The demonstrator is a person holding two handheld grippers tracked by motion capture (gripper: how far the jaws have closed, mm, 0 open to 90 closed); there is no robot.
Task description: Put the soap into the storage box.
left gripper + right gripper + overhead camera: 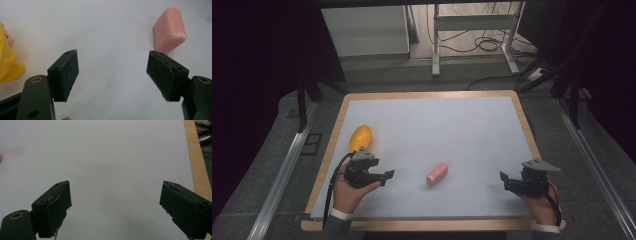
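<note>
Both claws, left claw (387, 176) and right claw (503, 178), are spread, nothing pinched; pink soap (437, 174) could easily get shoved away if approached off-centre.

— Where does the block (437, 174) lie?
— On the table (462, 120), near the front edge, between the left gripper (387, 177) and the right gripper (503, 180), closer to the left one.

— And the toy (361, 137)?
— Far-left of the block, just behind the left gripper, by the table's left edge.
</note>
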